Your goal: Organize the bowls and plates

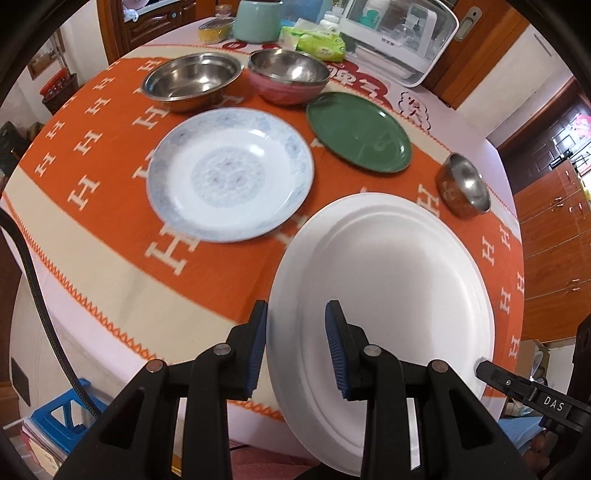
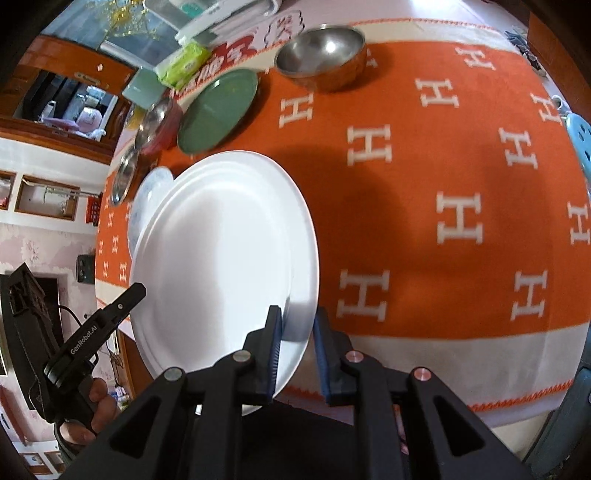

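A plain white plate is lifted above the table's near edge, tilted; it also shows in the right wrist view. My left gripper straddles its left rim with a gap between the pads. My right gripper straddles its opposite rim, jaws close around it. A patterned white plate, a green plate, a steel basin, a pink steel-lined bowl and a small steel bowl sit on the orange cloth.
A white dish rack, green tissue pack, teal jar and yellow tin stand at the table's back. A blue stool is below the table's left edge. Orange cloth lies to the plate's right.
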`<state>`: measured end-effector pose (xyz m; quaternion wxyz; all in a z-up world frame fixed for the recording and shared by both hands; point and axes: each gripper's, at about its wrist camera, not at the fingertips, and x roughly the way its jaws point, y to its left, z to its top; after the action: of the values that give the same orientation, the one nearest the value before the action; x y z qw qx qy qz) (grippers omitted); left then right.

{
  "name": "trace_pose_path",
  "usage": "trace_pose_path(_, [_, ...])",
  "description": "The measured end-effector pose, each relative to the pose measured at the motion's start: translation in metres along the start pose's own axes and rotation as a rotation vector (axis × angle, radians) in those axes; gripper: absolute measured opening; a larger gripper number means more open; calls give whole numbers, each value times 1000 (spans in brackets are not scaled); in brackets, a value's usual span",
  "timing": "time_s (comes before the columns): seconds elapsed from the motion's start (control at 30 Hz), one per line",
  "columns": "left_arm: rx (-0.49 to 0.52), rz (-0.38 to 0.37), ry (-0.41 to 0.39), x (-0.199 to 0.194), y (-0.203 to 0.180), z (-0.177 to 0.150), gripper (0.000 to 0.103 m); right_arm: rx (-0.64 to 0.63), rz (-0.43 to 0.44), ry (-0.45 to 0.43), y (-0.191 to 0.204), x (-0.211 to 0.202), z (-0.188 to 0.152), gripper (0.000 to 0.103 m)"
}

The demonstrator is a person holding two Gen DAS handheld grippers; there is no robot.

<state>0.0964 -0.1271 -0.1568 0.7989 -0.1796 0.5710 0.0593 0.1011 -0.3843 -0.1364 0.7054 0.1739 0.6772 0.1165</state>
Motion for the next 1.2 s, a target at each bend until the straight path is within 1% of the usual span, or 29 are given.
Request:
trace_pose_path(0.3, [3,21,47,16,20,-18,30,27,-10,71,1,25,-22,18])
trace_pose_path(0.7, [-12,55,100,45,32,-22,30,19,-33,139,0,53,-19,20])
trace_pose_path(0.87, [-20,79,112,56,34,-18,30,17,-14,178,-1,68,-16,21])
trace_pose_path(1.2, [-27,105,113,71,33,-3,30,20,51,256,-10,90,-10,21])
